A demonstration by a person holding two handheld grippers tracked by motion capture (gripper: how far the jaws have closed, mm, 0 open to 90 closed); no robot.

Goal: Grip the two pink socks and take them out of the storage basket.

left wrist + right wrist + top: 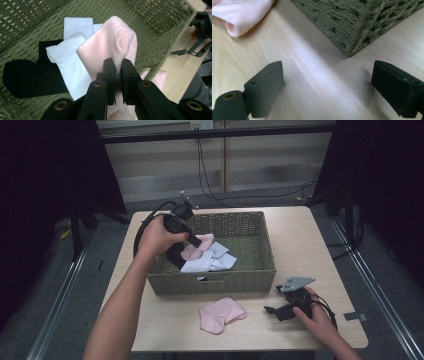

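Observation:
An olive woven basket (250, 270) stands in the middle of the table. My left gripper (184, 251) reaches into its left part, and its jaws (118, 67) are shut on a pink sock (115, 42), lifted a little above the others. Under it lie white socks (67, 62) and a black sock (27, 77). A second pink sock (221, 314) lies on the table in front of the basket. My right gripper (274, 300) rests on the table by the basket's front right corner, open (329, 87) with nothing between its jaws.
The basket's corner (352, 25) stands close ahead of the right gripper, with the loose pink sock (242, 12) off to its left. Bare wood lies right of the basket (310, 250). Dark curtains and cables stand beyond the table's far edge.

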